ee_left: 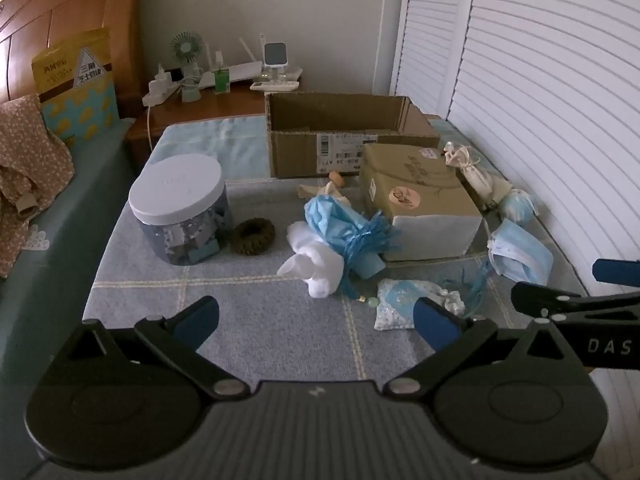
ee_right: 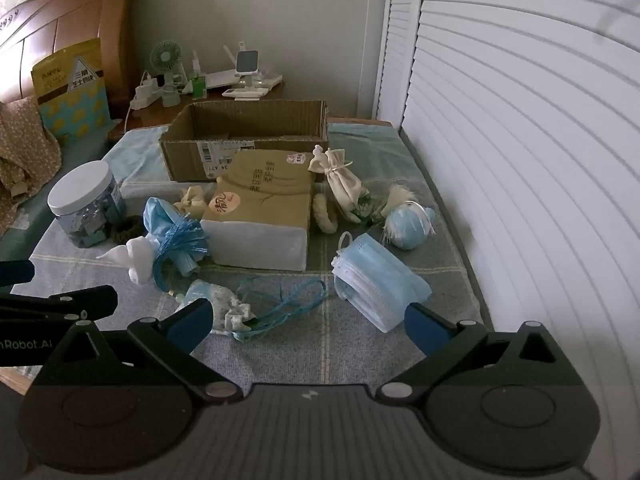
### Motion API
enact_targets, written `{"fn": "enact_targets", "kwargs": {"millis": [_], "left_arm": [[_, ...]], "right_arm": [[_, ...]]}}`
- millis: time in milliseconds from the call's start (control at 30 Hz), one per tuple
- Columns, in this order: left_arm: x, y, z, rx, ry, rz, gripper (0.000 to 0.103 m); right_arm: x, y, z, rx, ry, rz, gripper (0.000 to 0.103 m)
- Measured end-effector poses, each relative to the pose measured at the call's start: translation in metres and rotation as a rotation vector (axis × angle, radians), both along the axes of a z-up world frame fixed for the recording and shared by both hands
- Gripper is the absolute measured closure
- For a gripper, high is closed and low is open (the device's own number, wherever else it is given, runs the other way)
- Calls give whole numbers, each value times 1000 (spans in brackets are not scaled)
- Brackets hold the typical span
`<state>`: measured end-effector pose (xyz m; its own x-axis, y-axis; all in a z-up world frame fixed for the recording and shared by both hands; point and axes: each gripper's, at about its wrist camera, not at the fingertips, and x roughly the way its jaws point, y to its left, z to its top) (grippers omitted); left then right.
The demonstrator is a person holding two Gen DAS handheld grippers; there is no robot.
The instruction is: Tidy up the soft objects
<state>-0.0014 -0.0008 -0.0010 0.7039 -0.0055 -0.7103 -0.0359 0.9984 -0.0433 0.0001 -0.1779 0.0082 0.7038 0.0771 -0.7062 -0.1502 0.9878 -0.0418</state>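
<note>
Soft items lie scattered on a blue checked cloth (ee_left: 280, 340). A white and blue bundle tied with raffia (ee_left: 332, 240) (ee_right: 168, 236) sits mid-table, beside a dark scrunchie (ee_left: 252, 234). A patterned blue pouch (ee_left: 400, 300) (ee_right: 216, 300) lies just beyond my left gripper (ee_left: 316, 312), which is open and empty. A stack of blue face masks (ee_right: 376, 276) (ee_left: 520, 256) rests just ahead of my right gripper (ee_right: 308, 312), also open and empty. A cream drawstring bag (ee_right: 344, 188), a cream scrunchie (ee_right: 324, 212) and a blue plush ball (ee_right: 408, 224) lie farther back. An open cardboard box (ee_right: 244, 140) (ee_left: 344, 136) stands behind.
A closed kraft box (ee_right: 260, 216) sits in the middle among the items. A clear jar with a white lid (ee_left: 180, 208) stands at the left. Loose blue string (ee_right: 280, 304) trails on the cloth. White louvred doors (ee_right: 520, 160) border the right; a bed and nightstand lie left and behind.
</note>
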Motion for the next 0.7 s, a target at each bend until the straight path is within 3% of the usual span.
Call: {"fn": "enact_targets", "kwargs": {"millis": [700], "left_arm": [[0,1,2,-1,2,2,1]], "right_arm": [[0,-2,2,-1,3,1,0]]}}
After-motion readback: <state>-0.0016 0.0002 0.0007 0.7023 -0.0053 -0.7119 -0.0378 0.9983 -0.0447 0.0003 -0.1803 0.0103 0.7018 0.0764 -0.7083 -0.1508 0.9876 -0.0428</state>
